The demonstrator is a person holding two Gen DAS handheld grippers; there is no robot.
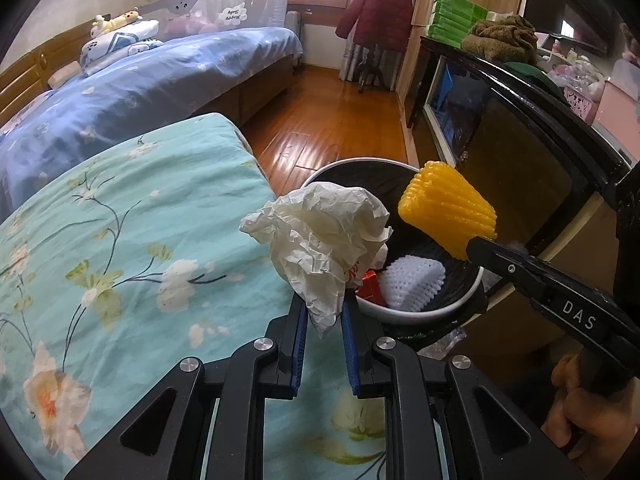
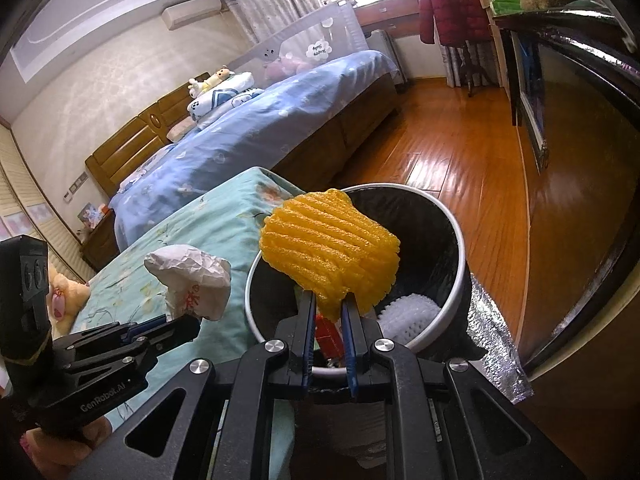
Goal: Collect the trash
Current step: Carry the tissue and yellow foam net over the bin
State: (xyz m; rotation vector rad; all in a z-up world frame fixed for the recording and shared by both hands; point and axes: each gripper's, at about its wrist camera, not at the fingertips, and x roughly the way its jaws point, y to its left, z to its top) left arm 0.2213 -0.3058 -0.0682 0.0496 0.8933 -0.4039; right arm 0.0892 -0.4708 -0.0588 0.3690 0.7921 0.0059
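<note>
Bin (image 2: 452,240) beside floral bedspread (image 1: 120,220), foam net (image 2: 408,314) inside

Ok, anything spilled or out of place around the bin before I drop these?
Nothing spilled. The bin stands upright with its liner in, white foam netting and a red wrapper already inside. One oddity: a silver foil sheet lies on the floor against the bin's right side, outside it.

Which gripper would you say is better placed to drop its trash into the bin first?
Right. Its yellow foam net hangs over the bin opening; the left gripper's crumpled paper seems nearer the rim.
</note>
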